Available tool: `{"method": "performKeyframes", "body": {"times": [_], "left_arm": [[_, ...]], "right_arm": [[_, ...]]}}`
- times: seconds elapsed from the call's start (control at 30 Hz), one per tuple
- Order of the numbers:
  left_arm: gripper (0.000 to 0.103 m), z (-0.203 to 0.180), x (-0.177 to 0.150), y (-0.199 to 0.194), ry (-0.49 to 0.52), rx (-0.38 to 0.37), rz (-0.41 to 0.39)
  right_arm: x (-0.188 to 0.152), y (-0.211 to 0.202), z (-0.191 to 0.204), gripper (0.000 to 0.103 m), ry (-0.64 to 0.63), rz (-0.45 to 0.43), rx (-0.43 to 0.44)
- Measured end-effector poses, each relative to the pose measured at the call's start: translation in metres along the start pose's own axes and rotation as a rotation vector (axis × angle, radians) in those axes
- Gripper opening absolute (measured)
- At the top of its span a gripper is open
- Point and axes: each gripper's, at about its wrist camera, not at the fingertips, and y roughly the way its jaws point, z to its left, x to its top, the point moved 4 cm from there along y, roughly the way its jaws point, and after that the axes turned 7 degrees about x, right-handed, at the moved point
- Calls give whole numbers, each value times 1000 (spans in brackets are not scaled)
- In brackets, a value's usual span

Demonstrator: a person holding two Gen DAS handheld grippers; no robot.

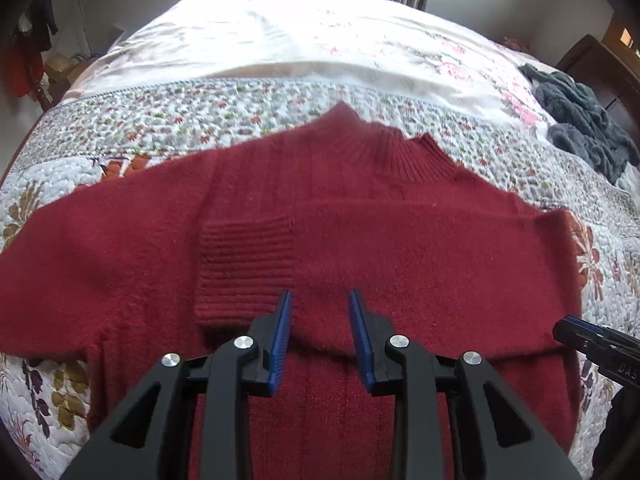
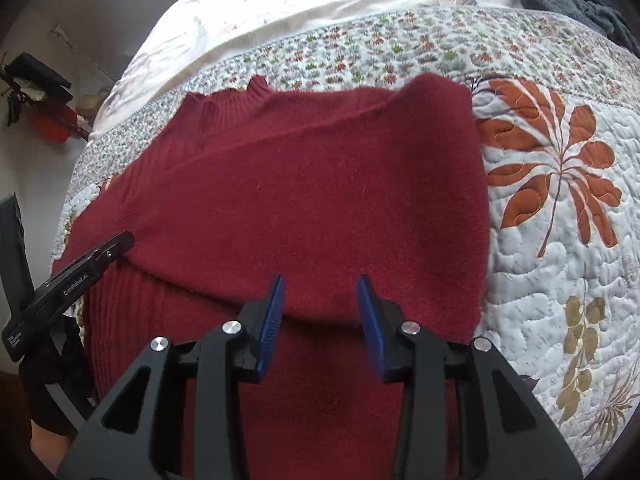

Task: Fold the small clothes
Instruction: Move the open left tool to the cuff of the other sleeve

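**Sweater: one sleeve in, one sleeve and body folds left**

Near, lower centre of the left wrist view: left gripper (image 1: 320, 300) released, blue pads apart, nothing between them; it hovers over the folded sleeve's lower edge. Lower centre of the right wrist view: right gripper (image 2: 321, 286) likewise released and empty, above the same sleeve.

Mid frame: red sweater (image 1: 360, 240) lies flat on the floral quilt (image 2: 560, 240). One sleeve is folded across the chest; its ribbed cuff (image 1: 244, 268) sits left of centre. The other sleeve (image 1: 80, 256) extends to the left edge, not yet folded.

Far: ribbed collar (image 1: 384, 148) points to the upper frame. A grey garment (image 1: 580, 120) is bunched at upper right.

Judgement: roughly a third done. Remaining: second sleeve in, then hem up toward collar.
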Motion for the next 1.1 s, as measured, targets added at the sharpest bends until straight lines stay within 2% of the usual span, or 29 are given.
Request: {"method": "performKeyframes", "body": {"times": [0.07,0.2,0.53,0.77,0.87,0.93,1.0,1.1], "left_arm": [[29,1,-9,13,-8,5,26],[30,1,-19,19,18,13,18],[30,-1,-22,26,27,27,7],[30,1,-19,28,4,18,19],[30,3,-16,21,9,11,18],[30,8,-15,9,-3,3,3],[36,18,-16,-7,-20,2,-30],[41,40,-19,-25,-37,3,-62]], "right_arm": [[-4,12,-5,37,9,21,-12],[-8,26,-9,37,15,21,-4],[-7,34,-22,37,41,8,18],[-5,37,-18,38,37,6,-2],[-1,31,-13,40,52,18,-4],[-2,18,-5,52,51,7,-17],[-5,5,7,57,21,-18,-30],[-14,-4,30,58,-31,-12,2]]}}
